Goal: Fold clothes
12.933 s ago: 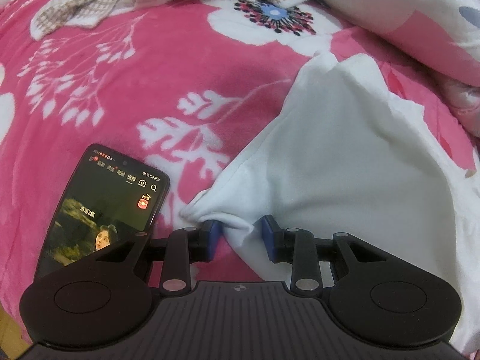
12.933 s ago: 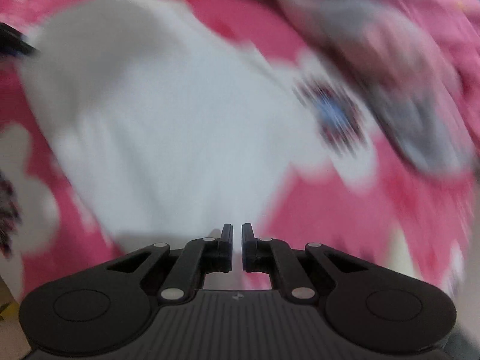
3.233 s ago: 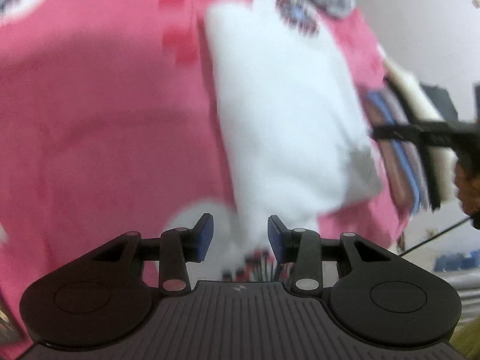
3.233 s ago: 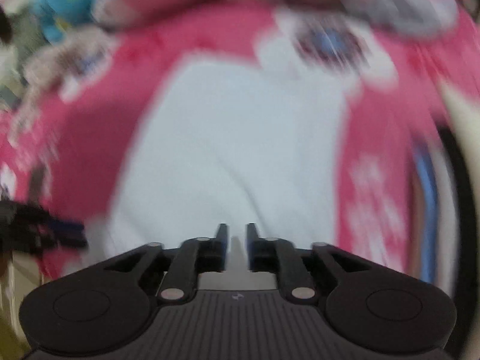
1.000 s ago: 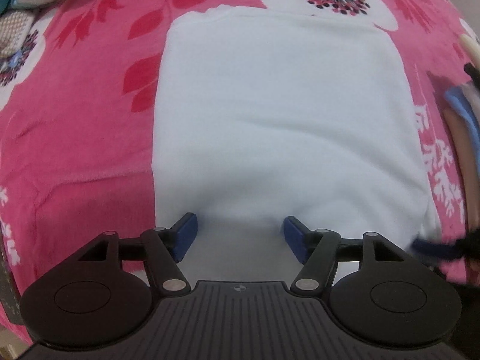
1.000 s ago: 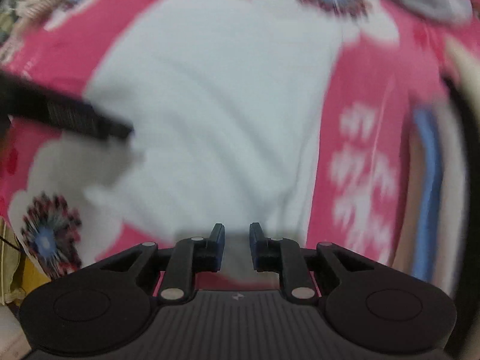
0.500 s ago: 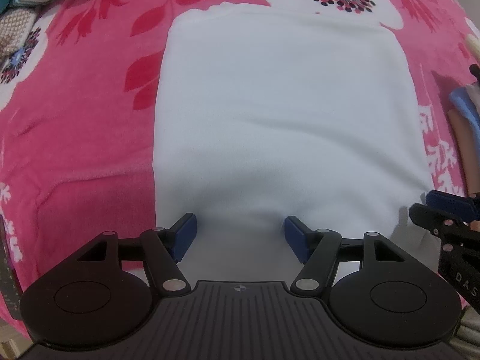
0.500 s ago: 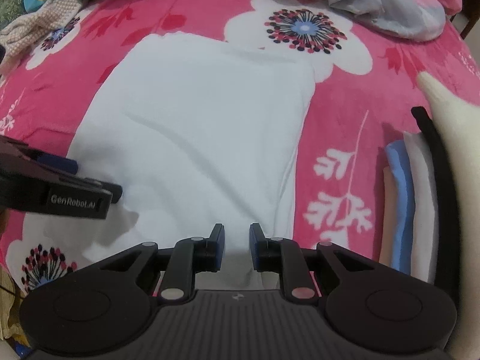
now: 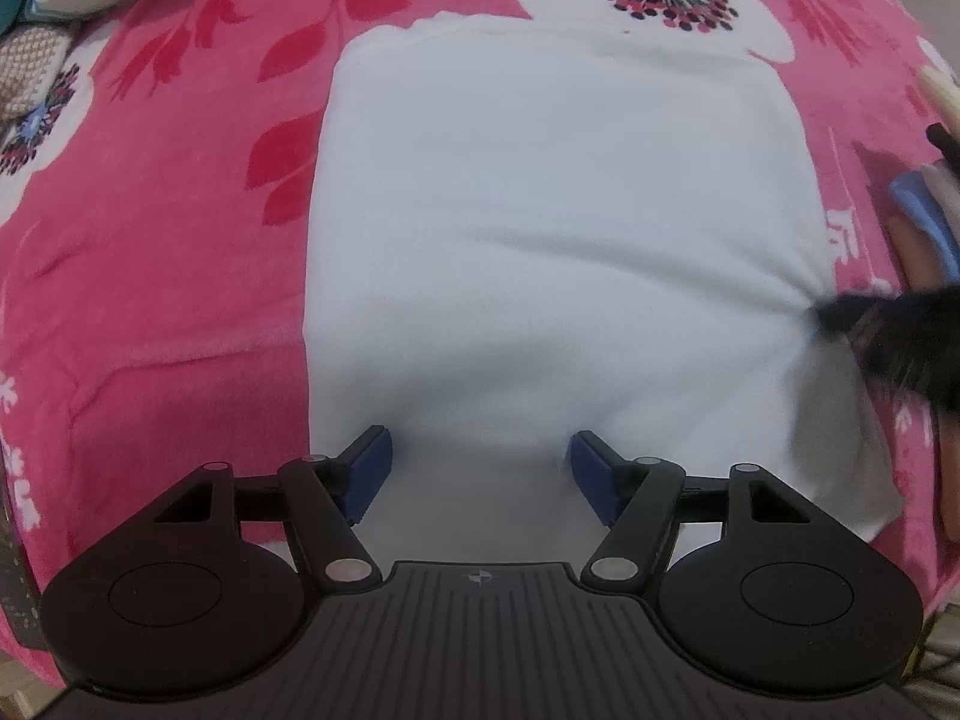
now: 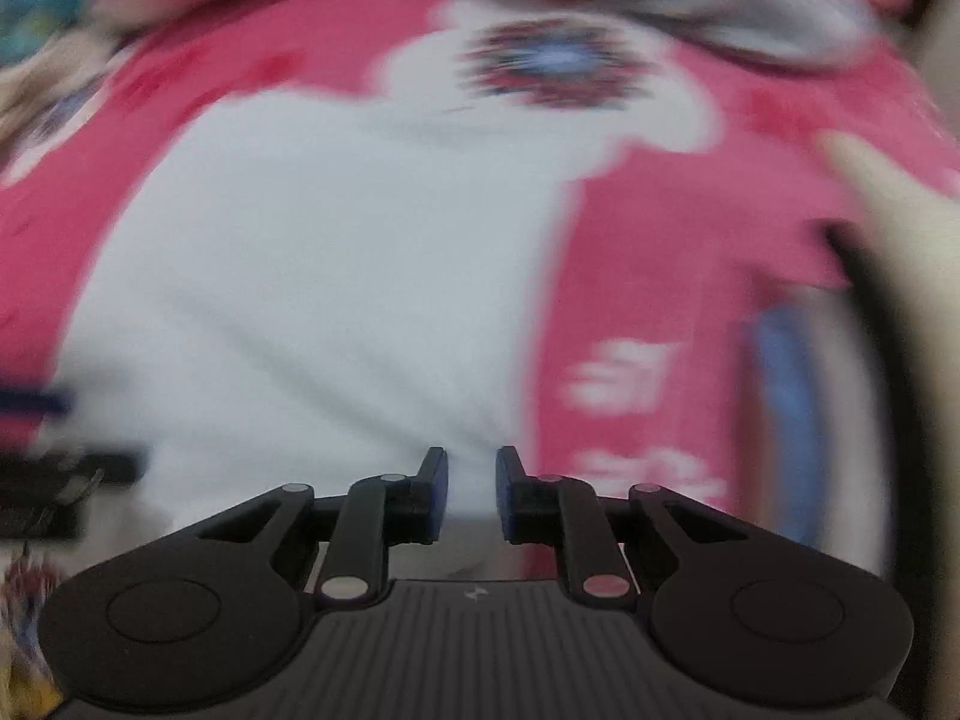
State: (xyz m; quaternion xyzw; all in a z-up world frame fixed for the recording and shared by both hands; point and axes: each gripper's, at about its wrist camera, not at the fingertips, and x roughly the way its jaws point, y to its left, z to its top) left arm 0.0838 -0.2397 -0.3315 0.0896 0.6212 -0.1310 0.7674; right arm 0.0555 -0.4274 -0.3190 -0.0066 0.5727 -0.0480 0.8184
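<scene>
A white garment (image 9: pixel 558 228) lies folded into a flat rectangle on the pink floral bedspread (image 9: pixel 150 252). My left gripper (image 9: pixel 477 465) is open, its blue pads either side of the garment's near edge. My right gripper (image 10: pixel 471 492) sits at the garment's (image 10: pixel 324 300) near right corner with its jaws a small gap apart and white cloth between them; this view is blurred. The right gripper also shows as a dark blur in the left wrist view (image 9: pixel 888 336) at the garment's right edge.
A stack of folded clothes (image 9: pixel 924 210) lies at the right edge of the bed and shows in the right wrist view (image 10: pixel 798 408) too. Pillows and a grey cloth (image 10: pixel 750 18) lie at the far end. A knitted cloth (image 9: pixel 30 60) lies far left.
My right gripper has moved up along the garment's right edge and is in fast motion; its jaws have opened slightly. My left gripper has stayed open at the near edge.
</scene>
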